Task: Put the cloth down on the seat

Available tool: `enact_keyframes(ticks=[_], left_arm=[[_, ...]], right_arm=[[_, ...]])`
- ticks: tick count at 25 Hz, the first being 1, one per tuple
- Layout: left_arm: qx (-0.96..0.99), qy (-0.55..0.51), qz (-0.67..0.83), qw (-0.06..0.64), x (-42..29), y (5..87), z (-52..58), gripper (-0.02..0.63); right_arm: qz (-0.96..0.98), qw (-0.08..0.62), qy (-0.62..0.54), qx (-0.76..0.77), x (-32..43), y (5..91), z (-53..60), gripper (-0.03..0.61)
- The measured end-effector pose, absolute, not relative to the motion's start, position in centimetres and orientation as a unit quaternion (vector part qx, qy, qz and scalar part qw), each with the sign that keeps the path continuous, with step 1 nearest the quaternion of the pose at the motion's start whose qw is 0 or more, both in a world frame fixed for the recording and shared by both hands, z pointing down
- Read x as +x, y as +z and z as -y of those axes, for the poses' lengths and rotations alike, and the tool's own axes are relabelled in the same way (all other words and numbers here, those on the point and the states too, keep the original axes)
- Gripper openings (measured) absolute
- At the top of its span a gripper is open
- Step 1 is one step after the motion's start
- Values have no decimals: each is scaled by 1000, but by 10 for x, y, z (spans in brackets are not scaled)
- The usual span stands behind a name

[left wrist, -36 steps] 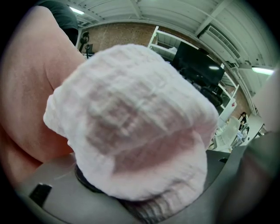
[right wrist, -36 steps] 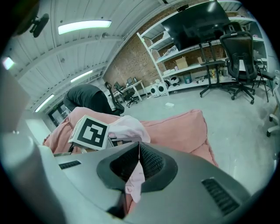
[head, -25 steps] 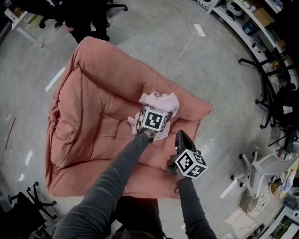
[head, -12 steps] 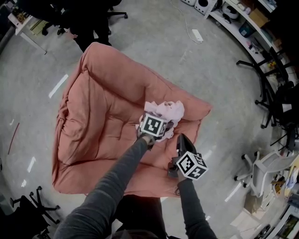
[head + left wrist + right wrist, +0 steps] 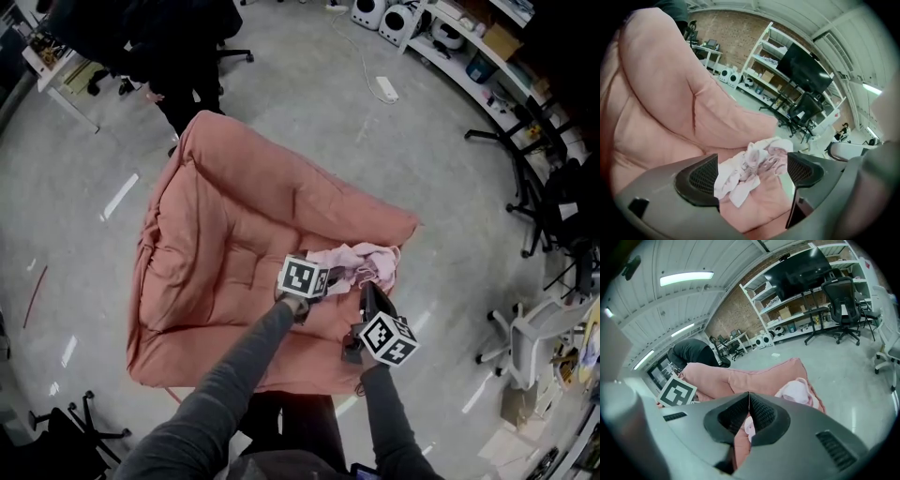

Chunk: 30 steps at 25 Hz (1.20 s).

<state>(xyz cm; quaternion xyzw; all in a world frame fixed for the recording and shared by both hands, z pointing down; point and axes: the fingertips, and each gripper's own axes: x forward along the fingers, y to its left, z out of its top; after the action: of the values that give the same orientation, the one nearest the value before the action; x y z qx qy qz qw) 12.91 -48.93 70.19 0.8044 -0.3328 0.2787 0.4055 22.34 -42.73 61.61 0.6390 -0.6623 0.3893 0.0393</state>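
Observation:
The seat is a big salmon-pink cushion chair on the concrete floor. A crumpled pale pink cloth lies on its front right corner. My left gripper hovers just left of the cloth. In the left gripper view the left gripper is open wide, and the cloth rests on the seat between and beyond the pads, unpressed. My right gripper is shut and empty, just in front of the cloth. The right gripper view shows the right gripper closed tip to tip, with the cloth beyond it.
A person in dark clothes stands behind the seat. A white power strip lies on the floor at the back. Office chairs and shelving line the right side. A white chair stands at the lower right.
The left gripper was over the cloth a second ago. It has drawn back to the left and the cloth now lies free on the seat. The right gripper has barely moved.

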Motion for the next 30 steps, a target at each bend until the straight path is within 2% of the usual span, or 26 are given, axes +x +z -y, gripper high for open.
enact_keyframes(ticks=[2,4,5,7,8,12,19,23,30], left_arm=[[810,264,330,406,124,687,480,468],[816,249,333,401,116,670,472,434],[819,241,339,395,112,661,468,392],[824,223,357,380,104,643,463,235],[827,213,361,374,102,634,458,182],[843,186,355,358,103,601,430,83],[879,160,288,344,114,560,357,32],[882,143,262,364,107,545,326,21],[892,160,260,332,85,538,308,9]], right_arm=[[657,40,389,644,224,610,418,8],[654,40,388,648,222,602,408,8],[653,40,388,649,221,598,404,8],[652,40,387,650,221,591,394,8],[652,41,388,650,222,589,388,8],[645,39,394,654,226,581,361,8],[652,36,403,641,218,575,320,8],[658,31,409,632,201,573,302,8],[684,27,392,614,180,559,293,8]])
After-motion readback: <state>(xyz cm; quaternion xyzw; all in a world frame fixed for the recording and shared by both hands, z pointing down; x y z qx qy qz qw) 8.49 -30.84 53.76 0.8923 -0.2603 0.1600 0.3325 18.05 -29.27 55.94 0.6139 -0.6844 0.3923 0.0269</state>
